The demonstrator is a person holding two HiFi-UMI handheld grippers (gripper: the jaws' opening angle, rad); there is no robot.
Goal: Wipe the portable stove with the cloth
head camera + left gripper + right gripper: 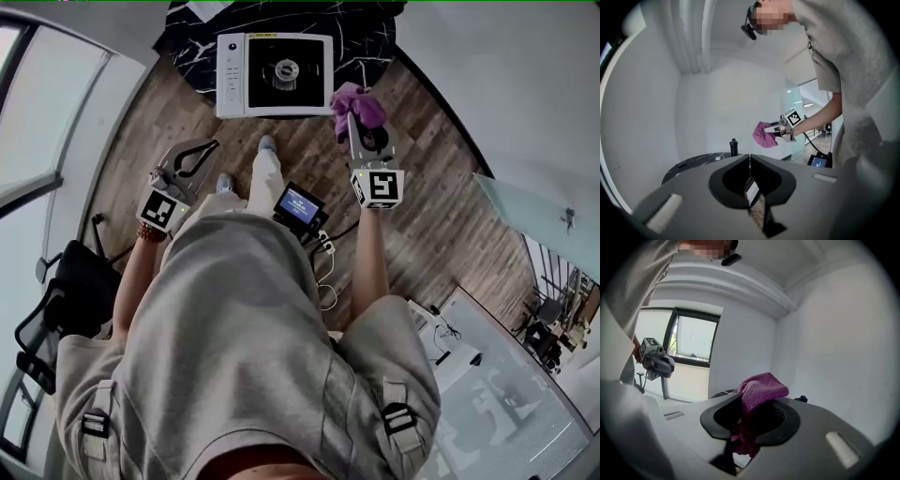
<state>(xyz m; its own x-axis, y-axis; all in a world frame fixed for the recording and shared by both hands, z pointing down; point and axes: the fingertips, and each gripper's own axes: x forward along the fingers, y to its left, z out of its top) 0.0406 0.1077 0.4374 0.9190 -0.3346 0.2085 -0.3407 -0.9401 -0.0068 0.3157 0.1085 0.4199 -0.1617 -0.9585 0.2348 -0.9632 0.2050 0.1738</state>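
The right tool (746, 430) pinches the purple cloth (761, 389), bunched between its jaws. The left tool (750, 176) is pressed together, empty. Ahead of both, the stove (275, 75) sits on the desk (370, 42), apart from the cloth; the wiping looks not yet begun.

A black marbled table (370, 42) stands on wood floor (450, 216); black chair (75, 291) at left.

Round black marble table (375, 42) with white veining, standing on a wood-plank floor (450, 216).
A white square portable stove (275, 75) with a black top sits at the table's 6 o'clock rim; a white flat sheet (208, 7) lies near 11 o'clock.
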